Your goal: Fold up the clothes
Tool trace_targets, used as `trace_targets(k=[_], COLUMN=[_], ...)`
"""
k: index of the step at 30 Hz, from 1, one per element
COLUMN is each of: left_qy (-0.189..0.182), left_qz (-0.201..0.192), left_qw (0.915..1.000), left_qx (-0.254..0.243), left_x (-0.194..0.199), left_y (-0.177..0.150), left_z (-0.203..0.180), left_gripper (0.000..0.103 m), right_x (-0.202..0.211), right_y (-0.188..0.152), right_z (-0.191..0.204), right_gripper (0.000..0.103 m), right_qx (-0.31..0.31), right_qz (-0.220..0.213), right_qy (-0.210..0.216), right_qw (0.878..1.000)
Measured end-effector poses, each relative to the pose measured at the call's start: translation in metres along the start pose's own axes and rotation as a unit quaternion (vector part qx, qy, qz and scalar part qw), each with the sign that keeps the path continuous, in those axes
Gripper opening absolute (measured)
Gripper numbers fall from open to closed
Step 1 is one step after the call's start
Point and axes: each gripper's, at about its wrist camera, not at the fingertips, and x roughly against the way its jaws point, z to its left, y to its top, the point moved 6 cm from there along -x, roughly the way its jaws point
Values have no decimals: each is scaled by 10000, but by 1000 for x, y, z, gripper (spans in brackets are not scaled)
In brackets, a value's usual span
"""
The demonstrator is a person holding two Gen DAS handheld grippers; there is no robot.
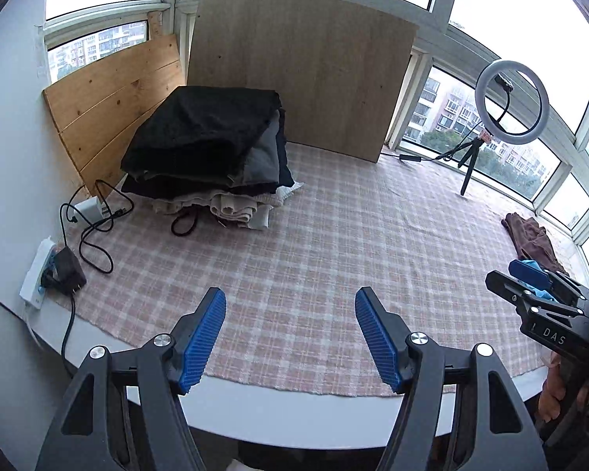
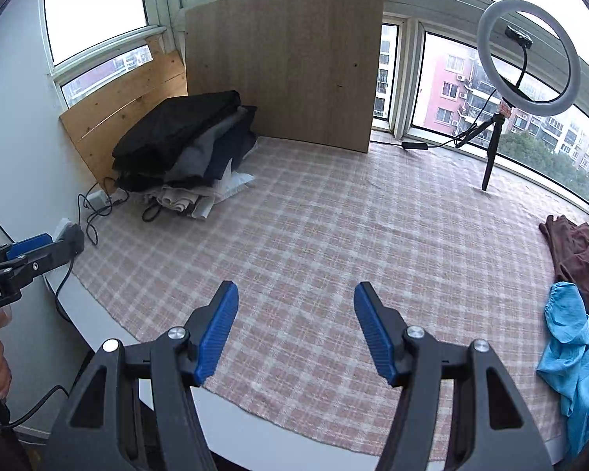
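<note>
A stack of folded clothes [image 1: 212, 153], black on top, grey and cream below, sits at the back left of the pink checked cloth [image 1: 314, 243]; it also shows in the right wrist view [image 2: 184, 149]. A loose brown garment [image 2: 577, 259] and a crumpled blue garment [image 2: 573, 345] lie at the right edge. My left gripper [image 1: 290, 333] is open and empty above the front of the cloth. My right gripper [image 2: 296, 329] is open and empty there too, to the right of the left one; it shows in the left wrist view [image 1: 538, 282].
Two wooden boards [image 1: 302, 66] lean against the windows at the back. A ring light on a tripod [image 2: 526, 59] stands back right. A power strip [image 1: 39, 274], adapter and black cables lie at the left edge. The white table edge [image 1: 294, 408] runs just beneath me.
</note>
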Motion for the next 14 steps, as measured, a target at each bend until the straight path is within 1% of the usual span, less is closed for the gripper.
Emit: trace_targets(k=[6, 8, 11, 14], left_qy=[35, 66, 124, 144], left_qz=[13, -43, -111, -204], left_qw=[9999, 9999, 9999, 9997], left_qx=[101, 82, 19, 14], left_x=[11, 17, 24, 31], left_y=[-10, -9, -8, -7], left_z=[-11, -14, -17, -18], left_gripper=[66, 66, 71, 71], right_x=[18, 20, 20, 19], right_y=[-9, -11, -14, -15], right_z=[-10, -11, -11, -8], right_gripper=[61, 61, 61, 61], right_qx=[58, 63, 89, 134], right_qz=[-129, -147, -125, -112], right_qy=[38, 51, 115, 140], right_qw=[9999, 9999, 9998, 9997])
